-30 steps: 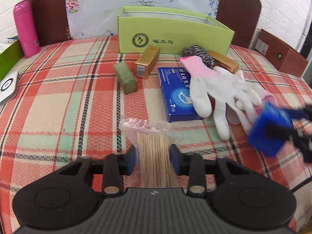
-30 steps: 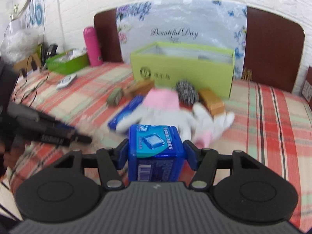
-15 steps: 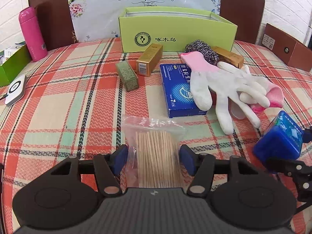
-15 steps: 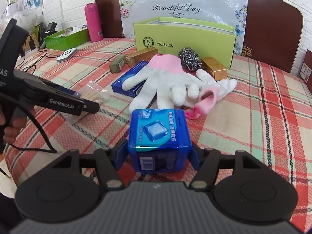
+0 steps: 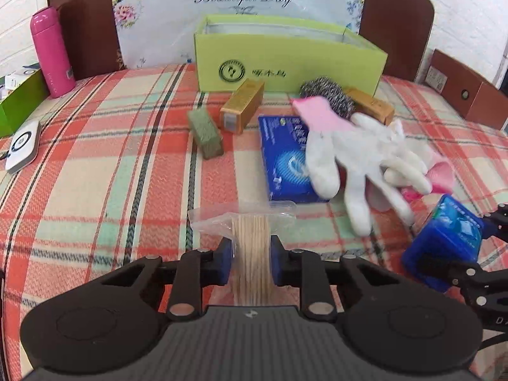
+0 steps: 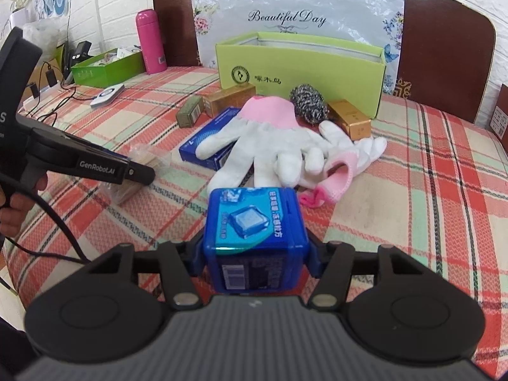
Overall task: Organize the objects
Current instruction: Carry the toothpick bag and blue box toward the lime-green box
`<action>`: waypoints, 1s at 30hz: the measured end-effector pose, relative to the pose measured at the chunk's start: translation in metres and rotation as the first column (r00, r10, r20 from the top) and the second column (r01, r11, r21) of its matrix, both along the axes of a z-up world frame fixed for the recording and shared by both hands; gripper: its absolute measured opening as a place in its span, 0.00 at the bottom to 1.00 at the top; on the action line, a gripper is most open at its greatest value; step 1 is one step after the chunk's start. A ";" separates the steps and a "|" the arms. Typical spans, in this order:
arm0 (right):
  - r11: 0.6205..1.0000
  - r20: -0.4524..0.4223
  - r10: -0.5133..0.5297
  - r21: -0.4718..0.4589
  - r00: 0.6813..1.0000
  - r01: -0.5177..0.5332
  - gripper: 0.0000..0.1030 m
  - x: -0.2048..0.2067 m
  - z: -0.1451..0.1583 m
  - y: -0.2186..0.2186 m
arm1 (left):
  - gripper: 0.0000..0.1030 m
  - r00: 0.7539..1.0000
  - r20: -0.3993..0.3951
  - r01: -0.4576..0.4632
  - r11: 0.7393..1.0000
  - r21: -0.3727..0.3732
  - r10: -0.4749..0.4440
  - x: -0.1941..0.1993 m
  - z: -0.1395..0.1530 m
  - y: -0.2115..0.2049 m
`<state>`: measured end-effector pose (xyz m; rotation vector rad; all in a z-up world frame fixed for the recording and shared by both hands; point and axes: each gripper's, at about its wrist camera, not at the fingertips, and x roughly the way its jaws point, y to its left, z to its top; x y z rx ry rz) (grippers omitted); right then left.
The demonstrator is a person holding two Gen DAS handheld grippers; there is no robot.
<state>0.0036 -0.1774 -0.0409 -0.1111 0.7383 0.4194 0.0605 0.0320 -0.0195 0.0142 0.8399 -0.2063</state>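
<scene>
Left gripper [image 5: 250, 262] jaws just closed, pinching clear plastic bag of wooden toothpicks [image 5: 250, 241] near lime-green open cardboard box [image 5: 285, 63]: light, crinkly, slippery; grip bundle mid-length. Right gripper [image 6: 255, 254] clamps blue plastic cube container [image 6: 254, 222], rigid.

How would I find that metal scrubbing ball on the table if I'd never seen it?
Find the tall lime-green box at the back of the plaid tablecloth. Just before its front wall, behind the white gloves, sits the steel wool scourer: the only silvery, wiry ball among rectangular cartons.
</scene>
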 end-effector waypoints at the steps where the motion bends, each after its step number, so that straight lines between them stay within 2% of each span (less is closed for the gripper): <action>1: 1.000 0.009 0.002 0.011 1.000 -0.002 0.56 0.002 0.005 -0.001 | 0.24 1.000 0.013 0.005 1.000 -0.014 -0.004 0.001 0.006 0.000; 6: 0.998 0.089 -0.004 0.056 0.996 -0.001 0.56 0.015 0.036 -0.008 | 0.24 0.992 0.124 0.030 0.999 -0.024 -0.027 0.013 0.043 -0.006; 16: 0.996 0.225 -0.052 0.086 0.973 0.033 0.56 0.079 0.085 -0.017 | 0.24 0.972 0.234 0.050 0.997 -0.050 -0.036 0.070 0.087 -0.024; 24: 0.990 0.254 -0.112 0.115 0.961 0.085 0.56 0.162 0.093 -0.015 | 0.24 0.969 0.244 -0.009 0.994 -0.109 0.036 0.150 0.102 -0.033; 30: 0.990 0.266 -0.118 0.112 0.957 0.091 0.56 0.225 0.080 0.002 | 0.24 0.967 0.242 -0.052 0.994 -0.099 0.075 0.206 0.101 -0.034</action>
